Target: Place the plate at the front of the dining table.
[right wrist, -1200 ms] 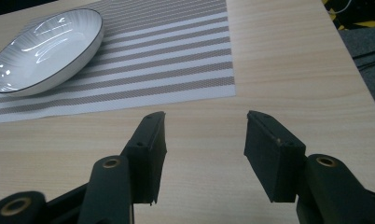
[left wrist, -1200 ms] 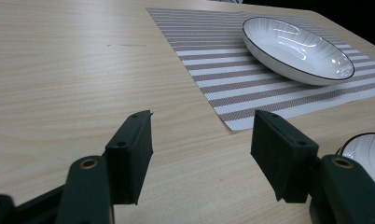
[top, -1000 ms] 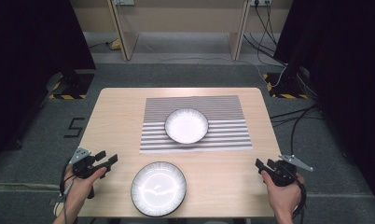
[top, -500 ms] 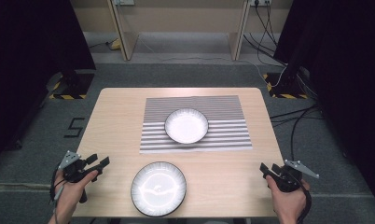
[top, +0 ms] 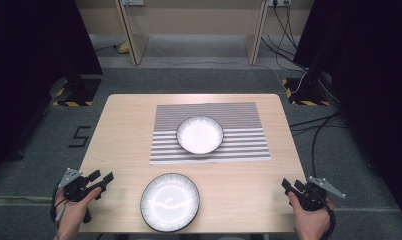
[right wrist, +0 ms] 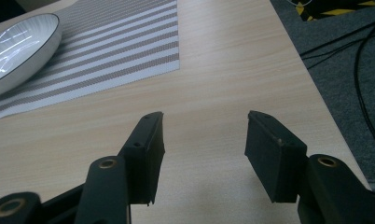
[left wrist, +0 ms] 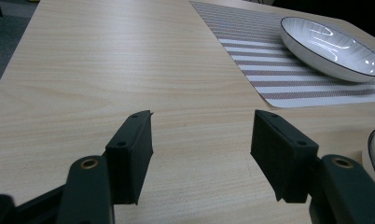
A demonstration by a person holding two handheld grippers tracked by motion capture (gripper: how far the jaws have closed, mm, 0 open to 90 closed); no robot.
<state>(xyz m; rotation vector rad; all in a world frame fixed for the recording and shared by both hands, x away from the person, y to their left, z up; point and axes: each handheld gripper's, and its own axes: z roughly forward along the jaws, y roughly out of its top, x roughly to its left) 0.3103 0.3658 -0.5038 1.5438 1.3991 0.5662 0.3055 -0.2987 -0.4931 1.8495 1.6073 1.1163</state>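
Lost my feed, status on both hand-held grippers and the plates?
Left hand-held gripper open, right hand-held gripper open, both empty. Near plate on bare table, untouched. Bowl on striped mat. Nothing between.

Pale matt wood-grain bench [top: 239,187]; woven striped cloth mat [top: 239,112]; two glossy ceramic plates [top: 170,202], ribbed and shining.

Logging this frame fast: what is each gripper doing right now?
Left gripper: open, holding nothing, at the table's near left edge.
Right gripper: open, holding nothing, at the near right edge.
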